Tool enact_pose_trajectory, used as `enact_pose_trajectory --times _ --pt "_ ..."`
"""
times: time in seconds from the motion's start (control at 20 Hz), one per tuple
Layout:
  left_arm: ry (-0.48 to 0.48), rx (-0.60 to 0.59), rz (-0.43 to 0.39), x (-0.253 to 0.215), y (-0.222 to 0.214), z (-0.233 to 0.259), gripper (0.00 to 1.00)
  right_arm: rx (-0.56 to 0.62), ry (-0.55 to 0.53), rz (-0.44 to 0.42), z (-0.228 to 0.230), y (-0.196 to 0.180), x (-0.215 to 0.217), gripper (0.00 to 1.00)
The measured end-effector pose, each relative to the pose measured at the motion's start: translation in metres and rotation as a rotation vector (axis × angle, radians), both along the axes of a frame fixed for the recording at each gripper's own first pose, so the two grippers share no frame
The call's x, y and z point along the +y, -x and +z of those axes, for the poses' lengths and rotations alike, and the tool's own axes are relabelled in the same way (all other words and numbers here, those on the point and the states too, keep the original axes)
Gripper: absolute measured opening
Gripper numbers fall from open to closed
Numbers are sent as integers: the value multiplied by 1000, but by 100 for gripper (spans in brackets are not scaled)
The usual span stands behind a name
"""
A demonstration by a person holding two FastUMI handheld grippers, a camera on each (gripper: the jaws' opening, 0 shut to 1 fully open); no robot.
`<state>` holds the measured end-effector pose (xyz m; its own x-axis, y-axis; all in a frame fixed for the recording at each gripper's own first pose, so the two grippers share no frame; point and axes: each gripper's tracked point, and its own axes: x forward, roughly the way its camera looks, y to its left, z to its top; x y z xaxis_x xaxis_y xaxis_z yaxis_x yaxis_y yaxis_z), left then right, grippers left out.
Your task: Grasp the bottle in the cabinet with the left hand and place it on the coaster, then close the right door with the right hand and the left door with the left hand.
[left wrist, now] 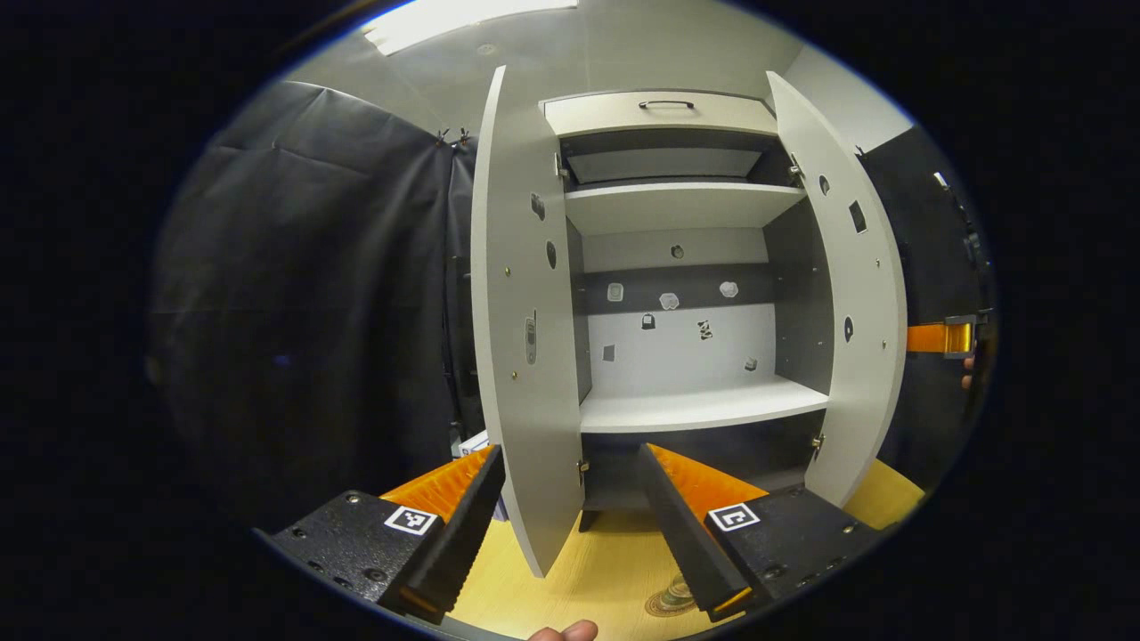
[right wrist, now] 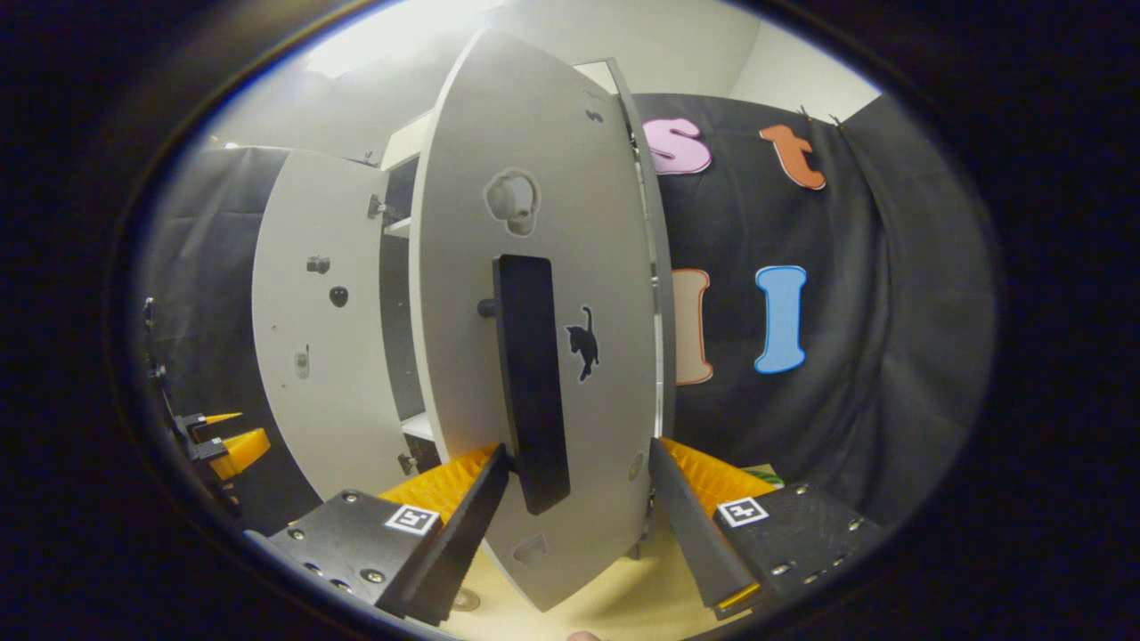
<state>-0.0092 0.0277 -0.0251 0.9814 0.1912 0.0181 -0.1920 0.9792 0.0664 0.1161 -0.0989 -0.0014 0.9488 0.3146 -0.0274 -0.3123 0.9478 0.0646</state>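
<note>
Left gripper [left wrist: 570,525]: my jaws released, facing the open cabinet [left wrist: 677,392].
Right gripper [right wrist: 577,525]: jaws released, straddling the right door [right wrist: 534,356] by its black handle [right wrist: 532,383].
Coaster [left wrist: 670,598]: on the counter [left wrist: 606,570], 6 o'clock; bottle I can't spot.

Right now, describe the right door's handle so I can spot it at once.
Find the white cabinet with both doors open. On the right door, outer face, the handle is the tall black bar standing off the panel, left of a small cat sticker; the other marks there look flat.

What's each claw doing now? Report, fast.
Left claw: open, empty, facing the open cabinet.
Right claw: open, straddling the right door's handle, not gripping it.
</note>
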Motion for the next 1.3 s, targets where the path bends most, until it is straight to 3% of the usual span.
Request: enact_pose_trajectory --times 0.3,0.35,0.4,0.65,1.05,1.3 --pt "3 -15 7 12 -4 7 95 -8 17 25 1 -27 50 98" --pt "4 -23 11 16 -3 9 95 -15 25 25 1 -34 61 94" --pt "7 -31 16 19 -3 11 95 -20 39 26 2 -42 71 100" --pt "48 -40 31 37 -10 16 95 -46 75 2 2 -79 111 100" --pt "105 -15 47 73 -28 7 95 -81 73 -57 5 -121 136 100" --pt "122 -5 42 91 -35 9 94 -102 80 -139 5 -137 143 100"
